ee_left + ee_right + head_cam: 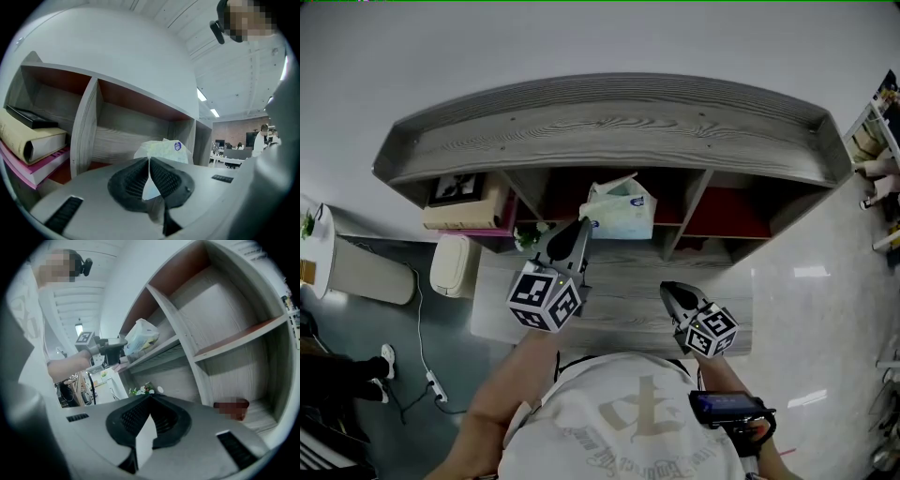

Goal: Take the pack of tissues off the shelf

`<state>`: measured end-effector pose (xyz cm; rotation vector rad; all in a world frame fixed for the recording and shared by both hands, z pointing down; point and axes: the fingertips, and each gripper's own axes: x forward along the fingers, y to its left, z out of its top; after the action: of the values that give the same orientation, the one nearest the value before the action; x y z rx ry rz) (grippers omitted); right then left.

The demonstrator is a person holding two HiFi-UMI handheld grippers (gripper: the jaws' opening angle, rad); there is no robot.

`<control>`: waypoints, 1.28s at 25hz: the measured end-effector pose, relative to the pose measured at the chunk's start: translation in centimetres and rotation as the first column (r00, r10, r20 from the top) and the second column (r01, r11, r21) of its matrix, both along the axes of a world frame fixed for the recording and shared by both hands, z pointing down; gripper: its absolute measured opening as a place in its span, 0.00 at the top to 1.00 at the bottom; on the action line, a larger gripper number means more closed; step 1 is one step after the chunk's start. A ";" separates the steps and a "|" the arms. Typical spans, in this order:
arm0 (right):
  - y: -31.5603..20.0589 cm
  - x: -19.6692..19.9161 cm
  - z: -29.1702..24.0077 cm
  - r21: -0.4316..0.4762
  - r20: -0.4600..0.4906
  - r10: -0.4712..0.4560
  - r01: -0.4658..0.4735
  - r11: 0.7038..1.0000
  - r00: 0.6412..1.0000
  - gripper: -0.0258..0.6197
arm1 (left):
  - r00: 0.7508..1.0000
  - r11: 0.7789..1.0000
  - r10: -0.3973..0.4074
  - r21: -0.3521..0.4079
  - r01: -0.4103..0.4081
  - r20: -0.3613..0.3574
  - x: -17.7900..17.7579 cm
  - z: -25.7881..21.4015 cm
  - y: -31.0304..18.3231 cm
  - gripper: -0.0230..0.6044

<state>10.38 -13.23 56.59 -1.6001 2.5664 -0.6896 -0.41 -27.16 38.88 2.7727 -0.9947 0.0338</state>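
your left gripper (582, 226) has its jaws pinched on the wrapper of the pack of tissues (622, 208) at the front edge of the shelf (609, 131), middle compartment, ready to draw it out, while your right gripper (671, 292) idles, jaws together, empty.

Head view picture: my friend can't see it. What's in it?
Seen from above, the left gripper pinches the pack of tissues at the front of the middle compartment of the grey wooden shelf. The right gripper hangs shut and empty lower down. Books lie in the left compartment.
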 end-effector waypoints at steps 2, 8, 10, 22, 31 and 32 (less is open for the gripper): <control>-0.1 -0.4 0.0 0.000 -0.001 -0.012 0.012 1.000 1.000 0.95 | 1.000 1.000 0.005 0.006 -0.005 -0.014 -0.6 -0.1 0.4 0.93; -0.7 -1.9 -0.1 -0.003 -0.006 -0.051 0.051 0.999 0.999 0.95 | 0.999 0.999 0.017 0.030 -0.016 -0.044 -2.5 -0.4 1.4 0.93; -0.9 -2.4 -0.1 -0.005 -0.007 -0.064 0.064 0.998 0.998 0.95 | 0.999 0.999 0.021 0.035 -0.019 -0.049 -3.1 -0.4 1.8 0.93; -2.1 -6.5 0.1 -0.015 -0.018 -0.150 0.150 0.989 0.989 0.95 | 0.996 1.000 0.010 0.018 -0.009 -0.087 -7.8 1.0 3.3 0.93; -3.2 -9.2 -0.1 -0.019 -0.030 -0.209 0.208 0.978 0.977 0.95 | 0.997 0.999 -0.048 -0.007 0.048 -0.062 -12.6 3.6 3.8 0.93; -3.2 -9.5 0.0 -0.022 -0.032 -0.214 0.214 0.977 0.976 0.95 | 0.997 0.998 -0.054 -0.012 0.054 -0.058 -13.0 4.1 3.9 0.93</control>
<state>0.92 -16.39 56.61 -1.3632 2.7936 -0.7068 -13.39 -23.23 42.95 2.7199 -1.0510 -0.0489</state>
